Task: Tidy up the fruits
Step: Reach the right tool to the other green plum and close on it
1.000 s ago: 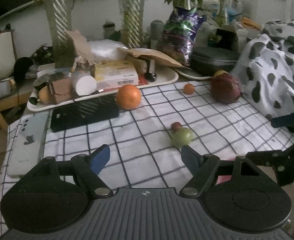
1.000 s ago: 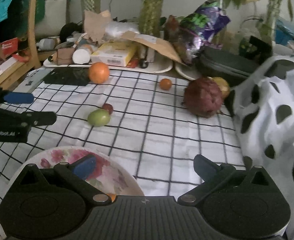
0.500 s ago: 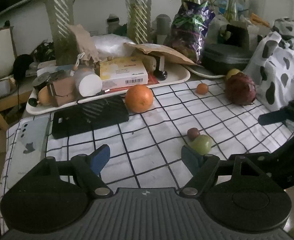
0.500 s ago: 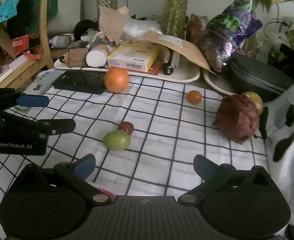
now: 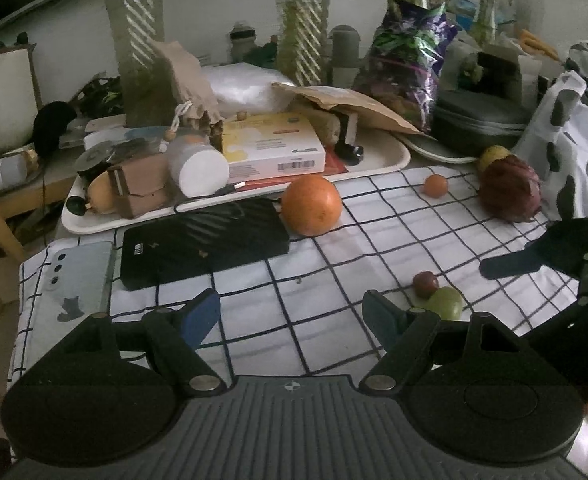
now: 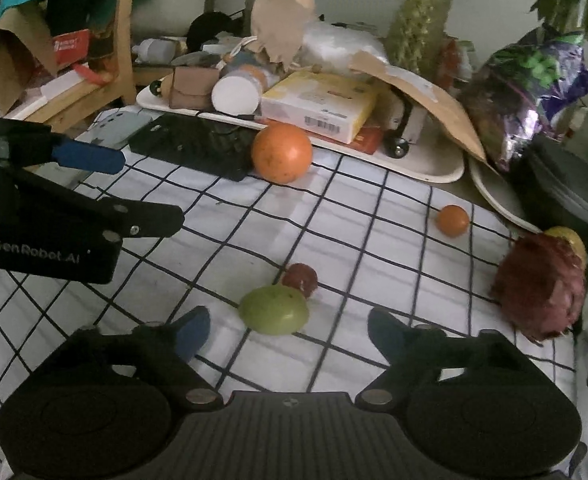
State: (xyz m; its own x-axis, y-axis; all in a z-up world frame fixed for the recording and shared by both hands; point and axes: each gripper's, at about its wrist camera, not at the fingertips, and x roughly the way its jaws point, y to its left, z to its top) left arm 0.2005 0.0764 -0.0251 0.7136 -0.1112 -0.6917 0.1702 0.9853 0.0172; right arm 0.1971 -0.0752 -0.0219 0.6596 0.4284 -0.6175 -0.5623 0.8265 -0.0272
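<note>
The right gripper [image 6: 284, 328] is hovering low over the black-gridded white tablecloth [image 6: 373, 240], its jaws having just been closing yet standing apart, pads touching nothing. The round green fruit [image 6: 274, 309] is lying just ahead, between the fingertips, touching a small dark-red fruit [image 6: 299, 277] behind it. The large orange [image 6: 282, 153] is sitting farther ahead. The left gripper [image 5: 292, 314] is gaping, empty, with the green fruit just off its right finger.

Cluttered home table [image 6: 373, 216] (checked cloth, houseplants [image 5: 142, 40] behind)
</note>
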